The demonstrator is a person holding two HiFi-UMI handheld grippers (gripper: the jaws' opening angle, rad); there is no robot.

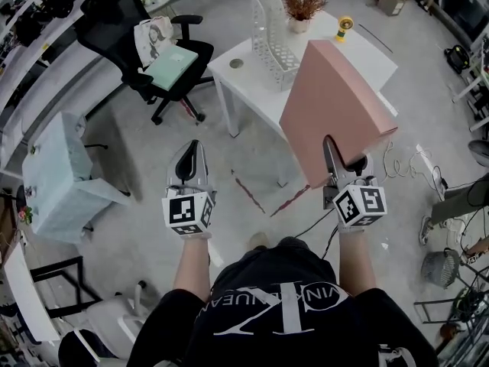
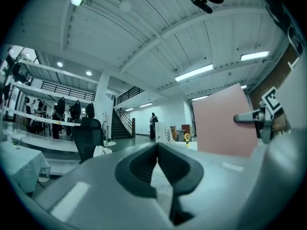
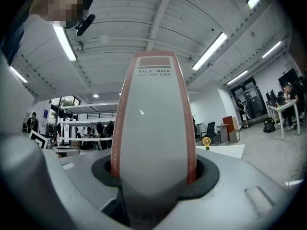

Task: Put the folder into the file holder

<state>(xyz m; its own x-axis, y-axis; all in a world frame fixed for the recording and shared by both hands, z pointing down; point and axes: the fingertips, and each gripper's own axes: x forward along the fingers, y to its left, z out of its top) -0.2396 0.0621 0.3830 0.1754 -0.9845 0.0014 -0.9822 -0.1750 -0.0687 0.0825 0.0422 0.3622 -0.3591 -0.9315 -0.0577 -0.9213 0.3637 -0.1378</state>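
A pink folder (image 1: 336, 102) with a grey spine labelled FILE BOX (image 3: 153, 123) hangs in the air above the near edge of the white table (image 1: 244, 79). My right gripper (image 1: 333, 159) is shut on its lower end, with the spine held between the pads (image 3: 154, 176). The white perforated file holder (image 1: 273, 37) stands upright on the table, beyond and left of the folder; it also shows far off in the left gripper view (image 2: 163, 132). My left gripper (image 1: 189, 159) is held over the floor to the left, its jaws shut with nothing in them (image 2: 157, 152).
On the table stand a potted plant (image 1: 302, 6) and a small yellow fan (image 1: 344, 27). A black office chair (image 1: 145, 33) carrying a green item is at the back left. A teal-covered table (image 1: 61, 174) is at the left. Cables (image 1: 412, 167) lie on the floor at the right.
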